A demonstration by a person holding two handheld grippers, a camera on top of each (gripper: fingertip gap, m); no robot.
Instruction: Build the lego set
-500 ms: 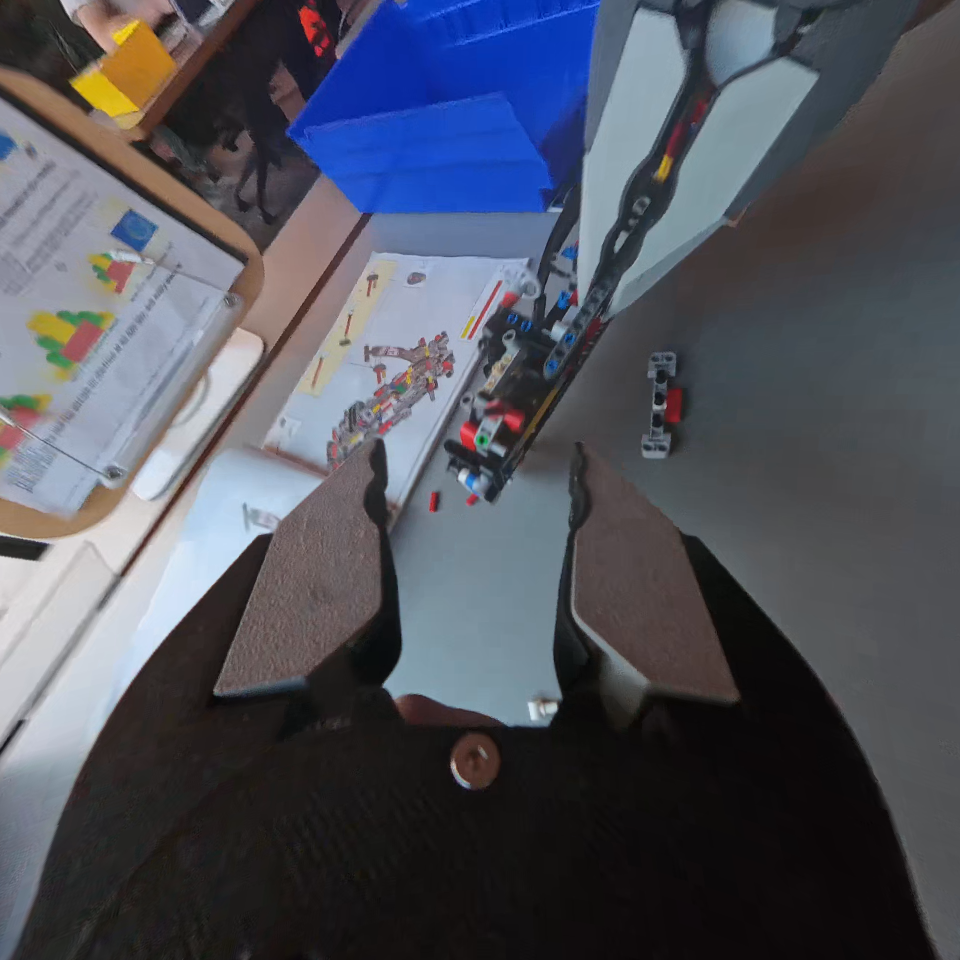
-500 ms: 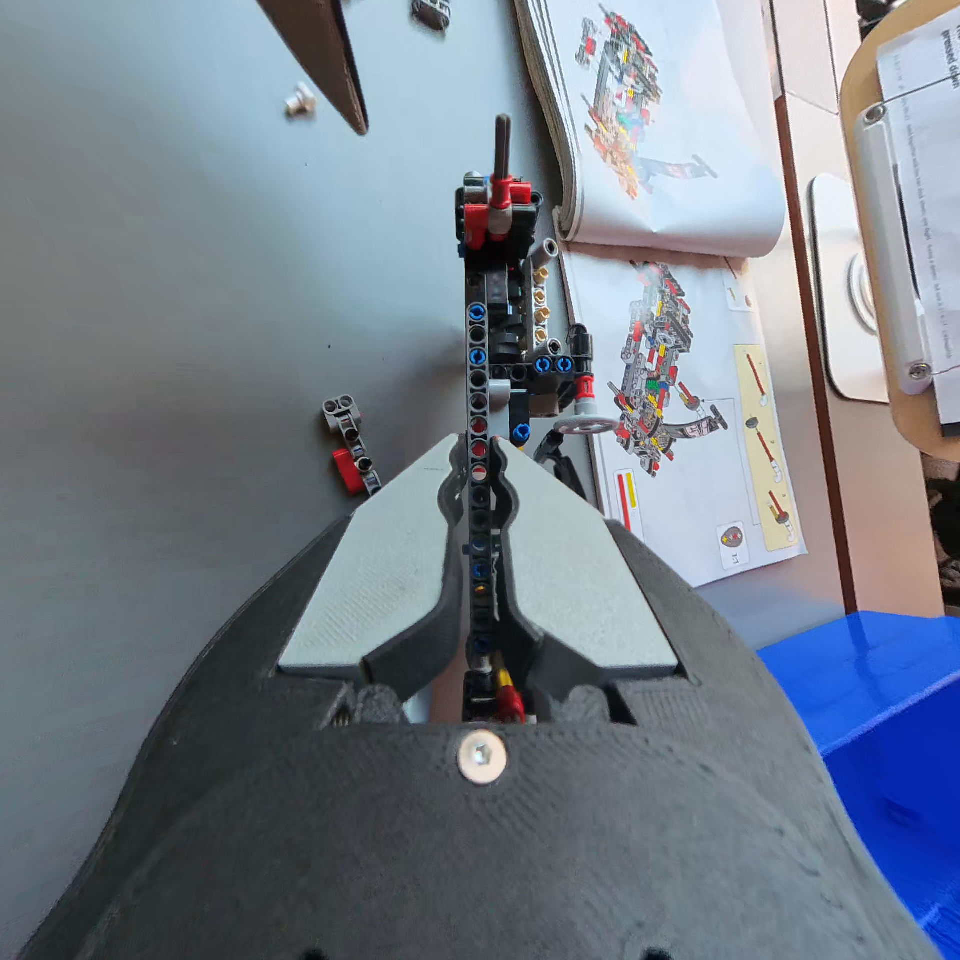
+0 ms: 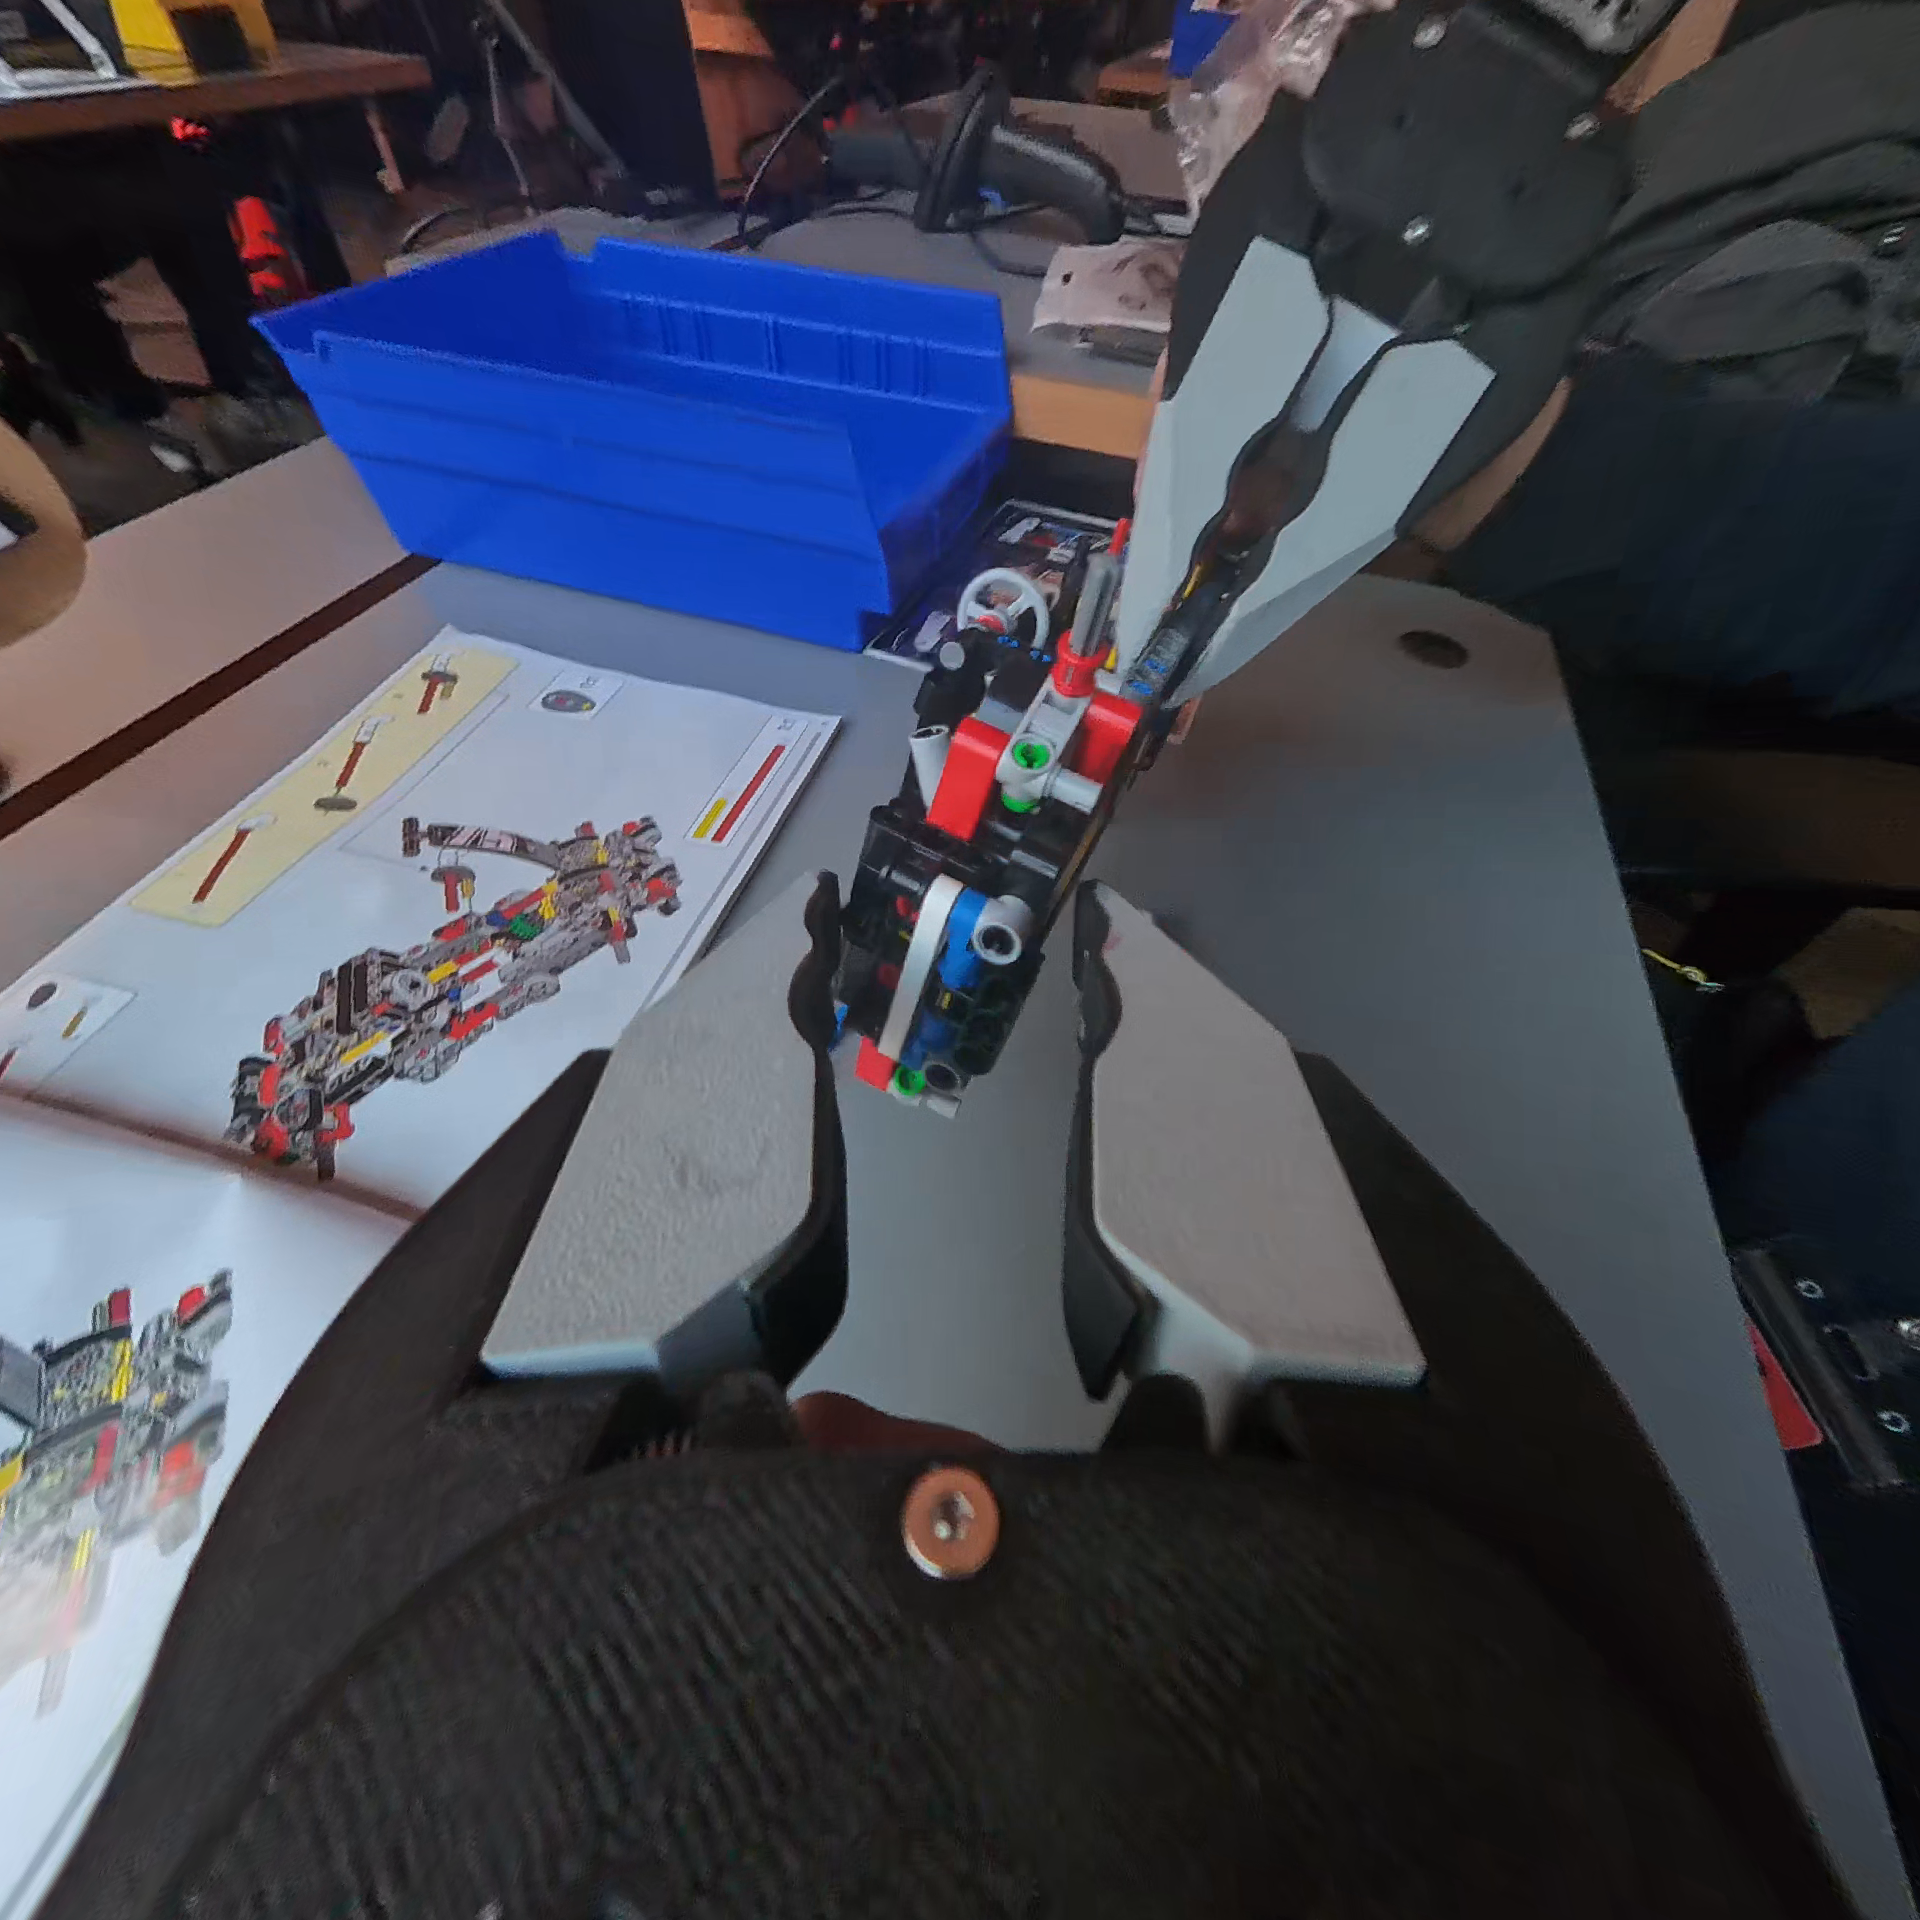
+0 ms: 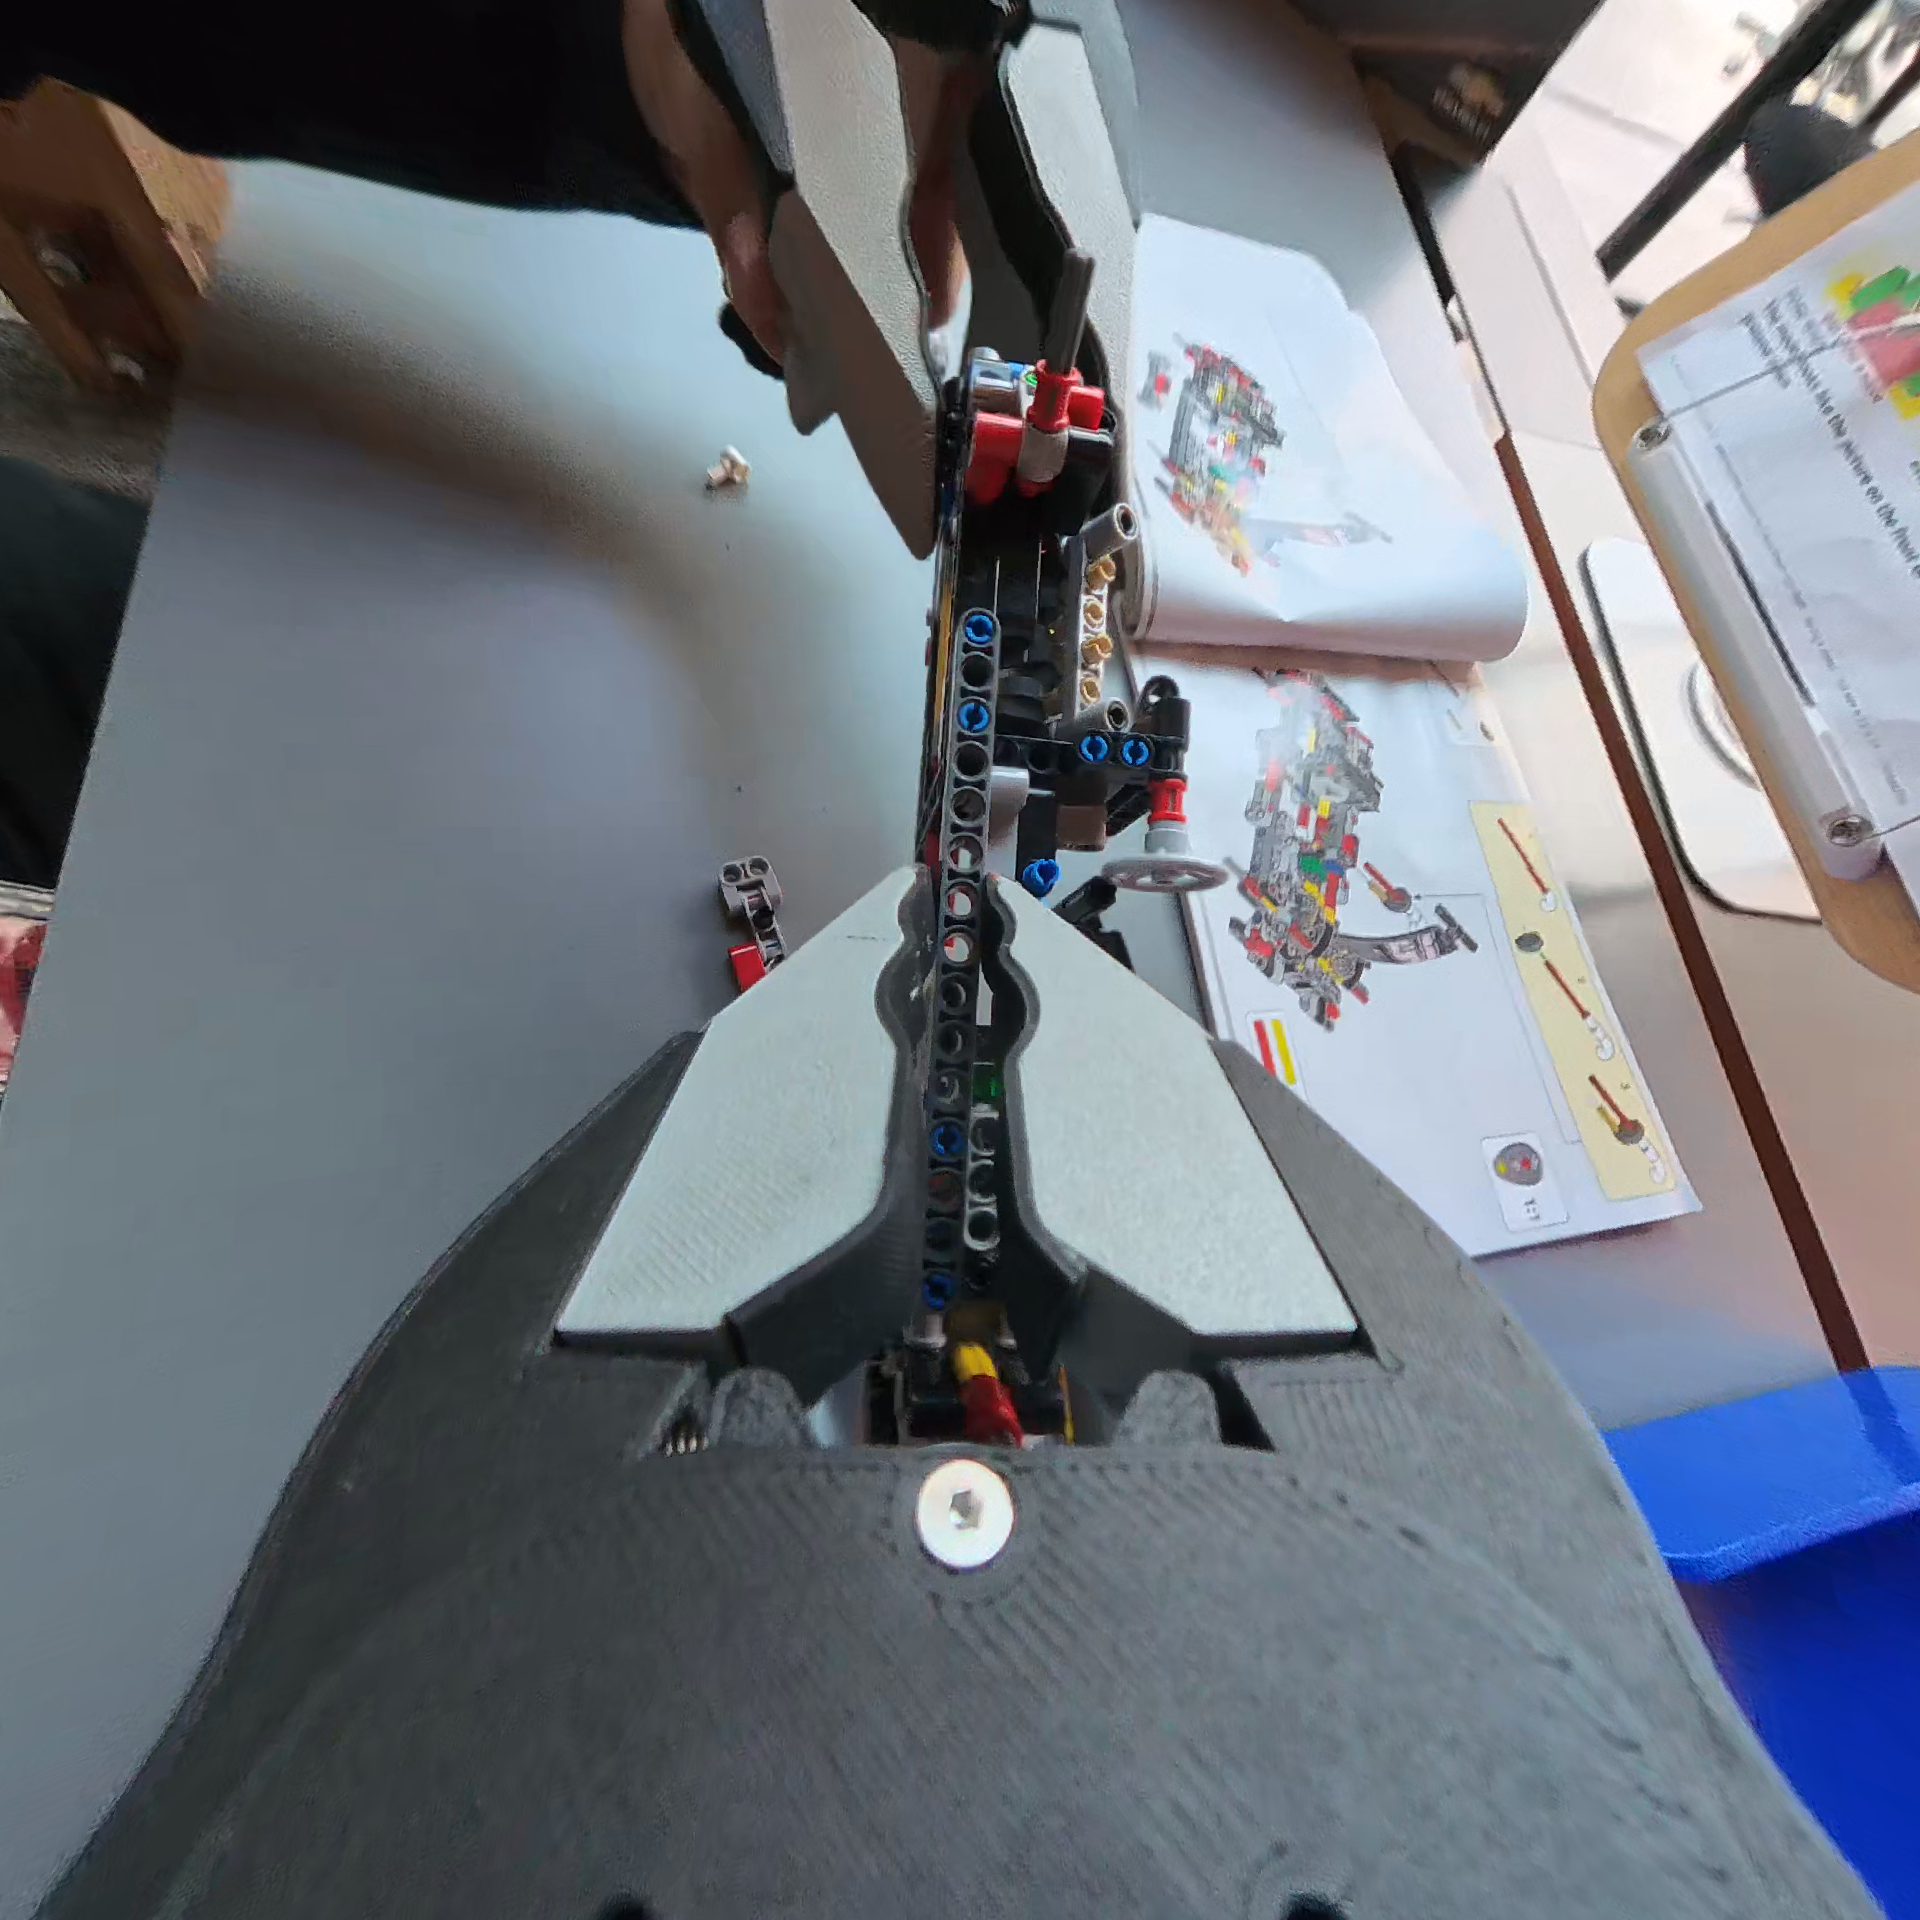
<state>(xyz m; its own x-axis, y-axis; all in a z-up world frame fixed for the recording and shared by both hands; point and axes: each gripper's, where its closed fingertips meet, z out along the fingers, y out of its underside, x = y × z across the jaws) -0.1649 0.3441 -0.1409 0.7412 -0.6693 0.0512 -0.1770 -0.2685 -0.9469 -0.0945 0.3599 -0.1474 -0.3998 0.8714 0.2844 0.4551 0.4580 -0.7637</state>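
The right hand-held gripper [image 4: 961, 914] is clamped on the long grey beam of a partly built brick model [image 4: 1023, 665], both pads pressing its sides, which holds the model up off the grey surface [image 4: 416, 727]. The left hand-held gripper [image 3: 951, 935] straddles the model's far end, jaws parted; the left pad looks about touching, the right one clear. Alongside lie an open instruction booklet [image 3: 499, 831], a small loose grey-and-red piece [image 4: 753, 920] and a blue bin [image 3: 644, 416].

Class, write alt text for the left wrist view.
The left claw is open around the lower end of a black, red and blue toy-brick assembly, whose upper end the right claw clamps. An open instruction booklet and blue plastic bin lie leftward.
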